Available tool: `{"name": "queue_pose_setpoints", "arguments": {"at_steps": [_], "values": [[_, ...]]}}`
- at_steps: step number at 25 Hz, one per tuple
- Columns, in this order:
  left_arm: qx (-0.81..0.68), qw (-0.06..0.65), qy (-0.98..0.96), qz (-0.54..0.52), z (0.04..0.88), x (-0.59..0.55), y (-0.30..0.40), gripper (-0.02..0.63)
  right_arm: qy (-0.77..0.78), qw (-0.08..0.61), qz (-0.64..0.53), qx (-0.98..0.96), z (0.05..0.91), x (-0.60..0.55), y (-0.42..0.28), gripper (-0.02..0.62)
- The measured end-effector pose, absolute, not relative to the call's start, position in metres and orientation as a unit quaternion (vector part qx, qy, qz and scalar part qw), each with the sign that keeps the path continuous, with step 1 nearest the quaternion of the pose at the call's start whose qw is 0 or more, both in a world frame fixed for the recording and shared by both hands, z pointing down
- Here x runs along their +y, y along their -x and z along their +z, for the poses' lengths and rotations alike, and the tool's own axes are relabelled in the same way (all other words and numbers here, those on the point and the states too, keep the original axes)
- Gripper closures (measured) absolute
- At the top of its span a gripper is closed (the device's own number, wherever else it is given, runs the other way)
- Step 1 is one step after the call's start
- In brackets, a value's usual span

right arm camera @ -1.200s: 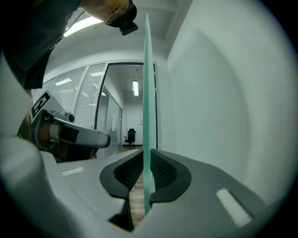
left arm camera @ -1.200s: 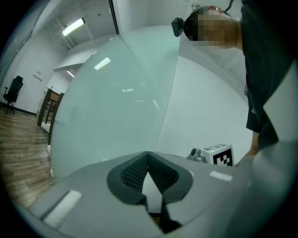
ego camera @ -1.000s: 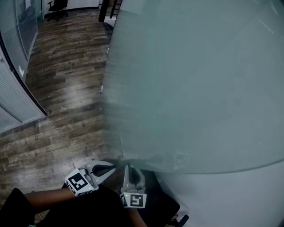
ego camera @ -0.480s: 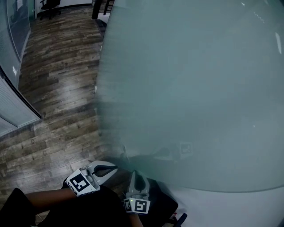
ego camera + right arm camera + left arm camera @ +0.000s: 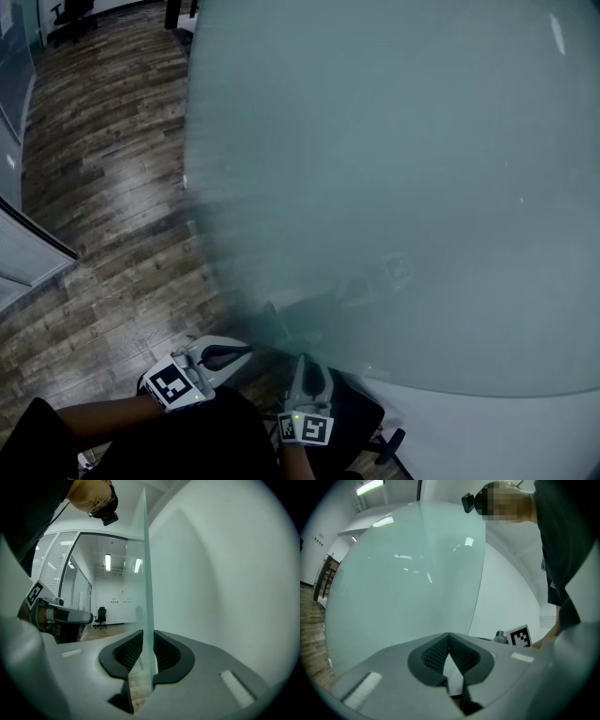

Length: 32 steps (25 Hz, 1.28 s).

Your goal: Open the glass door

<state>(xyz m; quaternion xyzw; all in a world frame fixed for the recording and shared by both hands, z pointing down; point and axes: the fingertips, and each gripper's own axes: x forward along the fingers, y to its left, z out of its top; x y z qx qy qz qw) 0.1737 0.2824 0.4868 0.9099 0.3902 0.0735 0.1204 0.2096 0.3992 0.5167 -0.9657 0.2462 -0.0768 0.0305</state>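
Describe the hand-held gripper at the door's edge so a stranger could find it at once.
Find the big frosted glass door filling the head view. Low in that view, the right hand-held gripper sits nearer the white wall. Its jaws, just opening, straddle the door's edge; the left hand-held gripper is shut on nothing, beside the glass.

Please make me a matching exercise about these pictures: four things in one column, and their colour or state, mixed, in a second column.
1 left gripper
2 right gripper
3 floor
4 wall

a white
b wood planks
c glass door edge between its jaws
d jaws together, empty

Pairs: 1-d, 2-c, 3-b, 4-a. The right gripper's jaws have just been opening.
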Motion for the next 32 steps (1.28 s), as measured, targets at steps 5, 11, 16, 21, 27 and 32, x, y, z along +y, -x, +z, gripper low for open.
{"name": "queue_pose_setpoints", "arguments": {"at_steps": [5,11,16,21,27,32], "values": [[0.405,0.128,-0.901,0.084,0.491,0.28,-0.175,0.607,0.974,0.03,-0.068,0.215,0.512,0.413,-0.218,0.518],[0.402,0.127,-0.903,0.086,0.494,0.27,-0.186,0.607,0.978,0.023,-0.062,0.199,0.514,0.421,-0.234,0.515],[0.37,0.114,-0.919,0.07,0.487,0.254,-0.207,0.607,0.978,0.034,-0.061,0.195,0.513,0.427,-0.243,0.514],[0.338,0.109,-0.933,0.066,0.488,0.244,-0.228,0.607,0.975,0.03,-0.06,0.212,0.518,0.43,-0.253,0.515],[0.319,0.107,-0.94,0.054,0.483,0.252,-0.239,0.607,0.973,0.034,-0.057,0.22,0.522,0.43,-0.264,0.514],[0.321,0.111,-0.939,0.06,0.487,0.264,-0.24,0.607,0.972,0.021,-0.056,0.229,0.522,0.431,-0.266,0.517]]}}
